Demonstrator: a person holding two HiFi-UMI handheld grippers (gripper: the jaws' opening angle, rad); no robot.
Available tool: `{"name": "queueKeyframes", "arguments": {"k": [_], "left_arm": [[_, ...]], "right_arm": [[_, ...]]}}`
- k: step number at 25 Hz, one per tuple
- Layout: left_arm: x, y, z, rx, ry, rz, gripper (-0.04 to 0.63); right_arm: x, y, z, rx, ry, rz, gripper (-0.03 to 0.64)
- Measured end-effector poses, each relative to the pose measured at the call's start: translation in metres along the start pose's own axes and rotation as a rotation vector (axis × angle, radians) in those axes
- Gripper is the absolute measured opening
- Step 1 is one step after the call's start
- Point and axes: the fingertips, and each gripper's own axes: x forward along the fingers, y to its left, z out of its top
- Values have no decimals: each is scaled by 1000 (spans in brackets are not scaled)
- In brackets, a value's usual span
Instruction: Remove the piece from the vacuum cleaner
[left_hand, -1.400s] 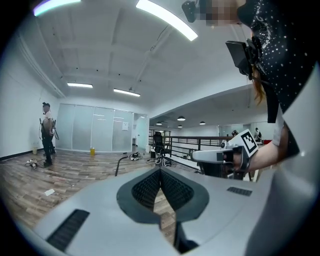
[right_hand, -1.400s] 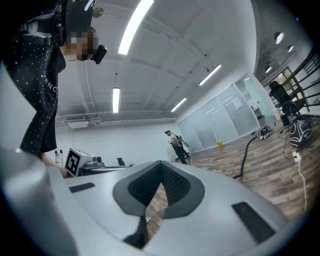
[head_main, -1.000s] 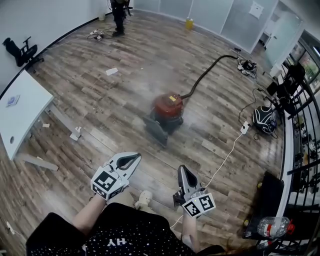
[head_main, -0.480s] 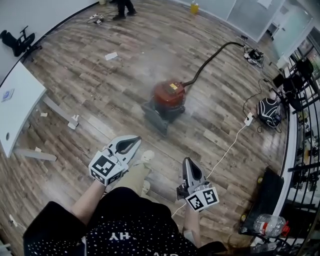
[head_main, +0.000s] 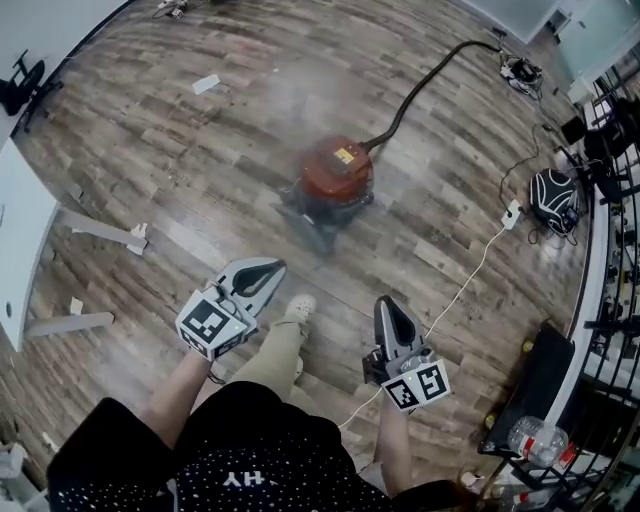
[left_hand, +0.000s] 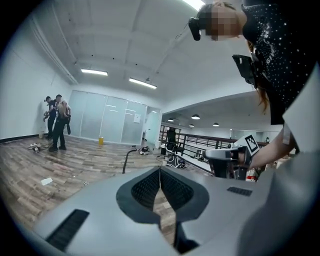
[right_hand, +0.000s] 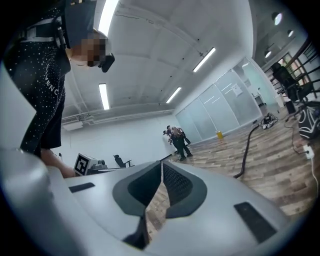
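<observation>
A red canister vacuum cleaner (head_main: 337, 172) stands on the wood floor ahead of me, its black hose (head_main: 420, 80) running off to the far right. A flat dark piece (head_main: 305, 222) lies against its near side. My left gripper (head_main: 268, 268) and right gripper (head_main: 389, 306) hang in the air short of the vacuum, both shut and empty. In the left gripper view the left gripper (left_hand: 159, 170) has its jaws pressed together, with the hose (left_hand: 127, 157) far off. In the right gripper view the right gripper (right_hand: 162, 164) is shut too, the hose (right_hand: 246, 145) at its right.
A white cable (head_main: 460, 285) runs across the floor to a power strip (head_main: 512, 214) at right. A black bag (head_main: 553, 200) and a railing (head_main: 612, 150) line the right side. Grey boards (head_main: 100, 230) lie at left beside a white table (head_main: 15, 240). People (left_hand: 56, 120) stand far off.
I have walked toward the vacuum cleaner, which now sits nearer and lower in the head view. Both grippers stayed shut and kept their places before me.
</observation>
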Motion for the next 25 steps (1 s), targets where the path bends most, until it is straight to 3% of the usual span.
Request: {"name": "queueKeyframes", "arguments": {"k": [6, 13, 25], "left_arm": [[61, 45, -25, -20, -4, -77, 8], [112, 96, -113, -26, -8, -95, 8], [167, 132, -317, -18, -63, -86, 11]], "right_arm": [[69, -40, -23, -52, 22, 58, 11], [118, -93, -92, -103, 4, 108, 11], [119, -179, -296, -111, 7, 155, 11]]}}
